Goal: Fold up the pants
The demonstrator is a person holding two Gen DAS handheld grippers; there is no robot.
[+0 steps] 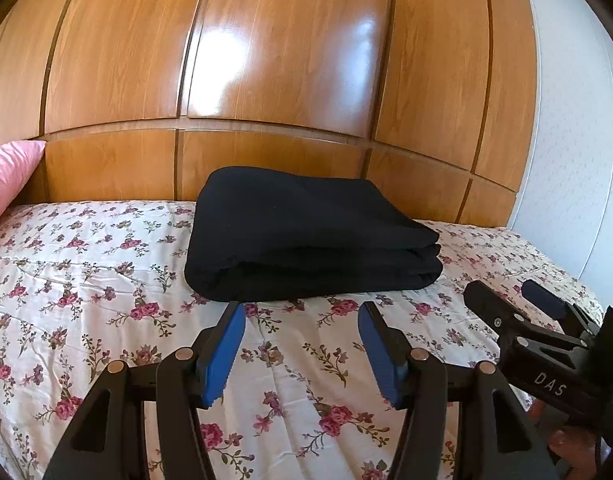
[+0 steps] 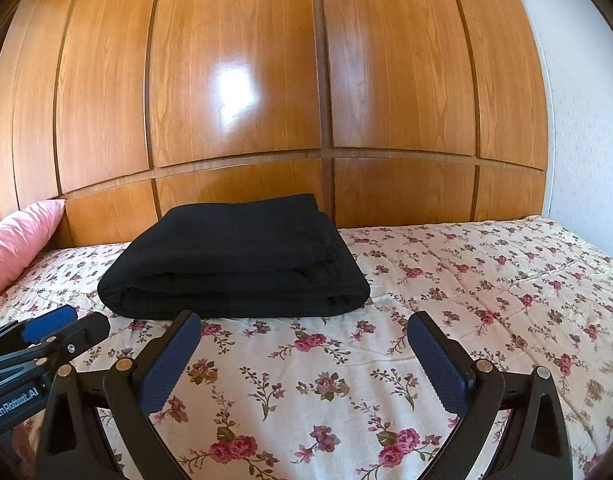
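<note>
Pants [image 1: 306, 236], black, are seen in the left wrist view folded into a thick rectangular bundle lying on the bed [image 1: 86, 280], toward its far side near the wooden headboard panelling [image 1: 266, 60]; a pink pillow [image 1: 8, 176] is noted at the far left edge. The left gripper [image 1: 302, 344] is held just short of the bundle's near edge, released, with only floral bedsheet between its blue pads and nothing grasped. The right gripper [image 1: 518, 300] is caught at the right of this view, clear of the cloth. In the right wrist view the pants [image 2: 234, 260] are shown with stacked layers visible along the near fold, the layers sitting fairly square. The right gripper [image 2: 302, 356] is likewise released and empty, apart from the bundle; the left gripper [image 2: 66, 324] is glimpsed at the lower left. The fold is judged essentially complete. Risk from here is judged to lie in any further contact: a pad nudged against the near edge could slide the upper layers off the lower ones, and a pinch that takes in the loose bedsheet could drag the whole bundle askew.
</note>
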